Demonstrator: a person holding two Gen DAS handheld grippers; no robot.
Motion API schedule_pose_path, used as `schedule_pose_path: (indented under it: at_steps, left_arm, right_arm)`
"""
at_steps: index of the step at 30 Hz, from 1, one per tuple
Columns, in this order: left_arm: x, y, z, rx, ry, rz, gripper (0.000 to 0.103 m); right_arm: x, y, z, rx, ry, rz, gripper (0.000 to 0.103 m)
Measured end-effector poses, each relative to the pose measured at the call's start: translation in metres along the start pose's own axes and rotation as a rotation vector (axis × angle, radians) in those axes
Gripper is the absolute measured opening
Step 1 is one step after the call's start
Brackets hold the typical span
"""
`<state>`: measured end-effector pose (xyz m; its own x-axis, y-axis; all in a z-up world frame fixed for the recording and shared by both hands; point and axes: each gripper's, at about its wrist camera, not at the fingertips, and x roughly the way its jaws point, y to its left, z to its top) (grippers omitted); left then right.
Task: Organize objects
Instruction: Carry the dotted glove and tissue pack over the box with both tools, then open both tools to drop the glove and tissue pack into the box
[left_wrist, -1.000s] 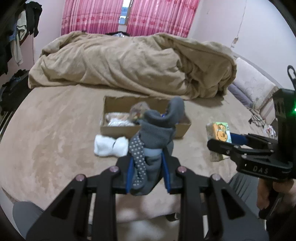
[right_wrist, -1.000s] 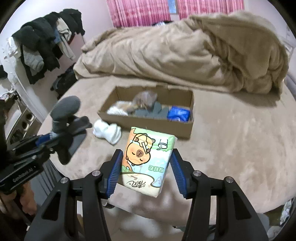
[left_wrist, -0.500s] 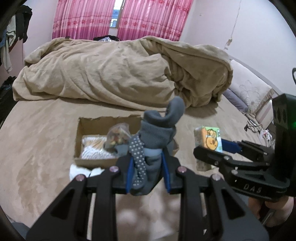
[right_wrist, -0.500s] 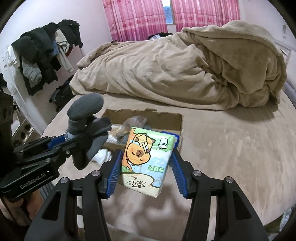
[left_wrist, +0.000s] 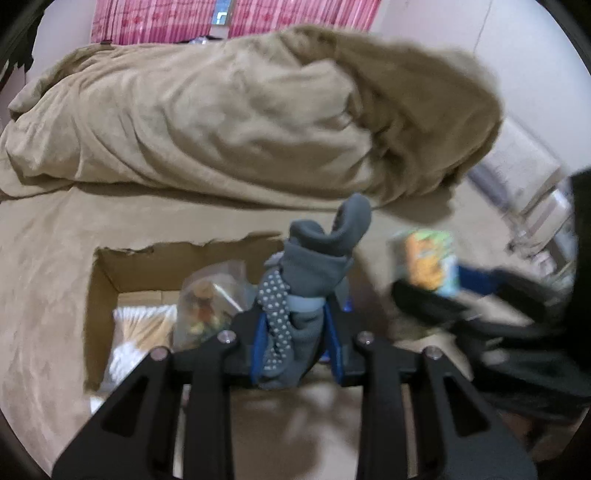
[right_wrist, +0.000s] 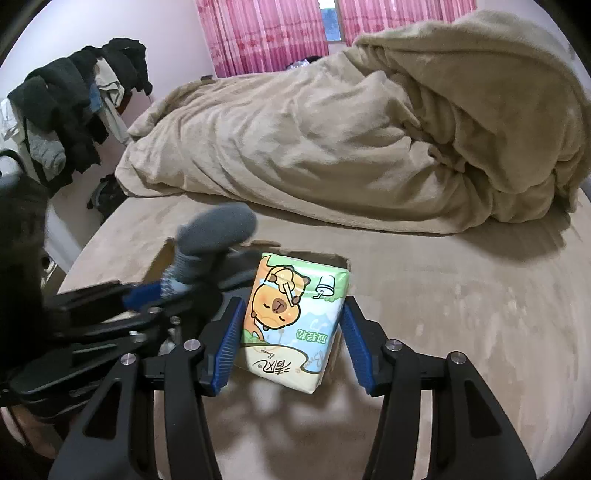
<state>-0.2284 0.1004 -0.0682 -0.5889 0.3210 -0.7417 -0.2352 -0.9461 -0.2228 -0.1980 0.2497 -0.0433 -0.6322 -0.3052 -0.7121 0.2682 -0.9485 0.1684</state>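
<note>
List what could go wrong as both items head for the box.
1. The left tongs and right tongs converge over the cardboard box; they may collide.
2. The grey sock bundle sticks far above its grip and could snag the torn rim.
3. The tissue pack sits tilted and may slip.

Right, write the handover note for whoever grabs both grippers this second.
Left gripper: shut on the grey socks, held over the cardboard box.
Right gripper: shut on the tissue pack, held just right of the socks, near the box's right end.
Already in the box: a clear snack bag and a white bundle, at its left end.
Left to do: lower both items into the box and release. Neither is placed yet.
</note>
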Motion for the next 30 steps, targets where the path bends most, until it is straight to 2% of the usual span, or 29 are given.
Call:
schedule_pose_path:
  at_steps: [4, 6, 10, 12, 13, 14, 15, 16, 18, 19, 20, 23, 28, 30]
  left_arm:
    - [0.036, 0.016, -0.004, -0.049, 0.095, -0.037, 0.031]
    - [0.036, 0.015, -0.006, -0.039, 0.094, -0.047, 0.038]
    - [0.023, 0.017, -0.011, -0.020, 0.076, -0.029, 0.041]
    - [0.011, 0.018, -0.015, 0.005, 0.046, -0.005, 0.048]
    - [0.005, 0.019, -0.018, 0.013, 0.038, 0.013, 0.055]
    - [-0.004, 0.023, -0.022, 0.008, 0.021, 0.028, 0.069]
    - [-0.015, 0.028, -0.026, -0.011, -0.002, 0.032, 0.072]
    - [-0.024, 0.031, -0.030, -0.026, -0.016, 0.029, 0.072]
    - [-0.041, 0.038, -0.037, -0.036, -0.031, 0.043, 0.072]
    - [-0.049, 0.040, -0.040, -0.041, -0.039, 0.054, 0.072]
    - [-0.060, 0.045, -0.044, -0.054, -0.047, 0.057, 0.072]
    - [-0.084, 0.053, -0.050, -0.082, -0.064, 0.068, 0.072]
    - [-0.130, 0.058, -0.064, -0.111, -0.110, 0.084, 0.073]
    - [-0.146, 0.058, -0.068, -0.113, -0.130, 0.098, 0.083]
  right_arm:
    - [0.025, -0.008, 0.005, -0.009, 0.028, -0.012, 0.055]
    - [0.035, -0.009, 0.004, -0.018, 0.042, -0.016, 0.055]
    - [0.051, -0.012, 0.003, -0.001, 0.062, -0.007, 0.055]
    - [0.056, -0.013, 0.004, 0.012, 0.065, 0.000, 0.056]
    - [0.057, -0.013, 0.004, 0.025, 0.066, 0.012, 0.056]
    - [0.059, -0.013, 0.004, 0.033, 0.070, 0.018, 0.056]
    - [0.061, -0.011, 0.004, 0.032, 0.075, 0.017, 0.056]
    - [0.062, -0.009, 0.004, 0.026, 0.077, 0.014, 0.058]
    - [0.063, -0.003, 0.003, 0.007, 0.079, -0.006, 0.069]
    - [0.061, 0.000, 0.003, -0.002, 0.074, -0.018, 0.079]
    - [0.059, 0.002, 0.003, -0.012, 0.065, -0.039, 0.081]
    - [0.047, 0.007, 0.005, -0.013, 0.052, -0.058, 0.081]
    - [0.005, 0.026, 0.002, -0.024, 0.012, -0.091, 0.081]
    - [-0.014, 0.034, -0.005, -0.027, 0.007, -0.092, 0.081]
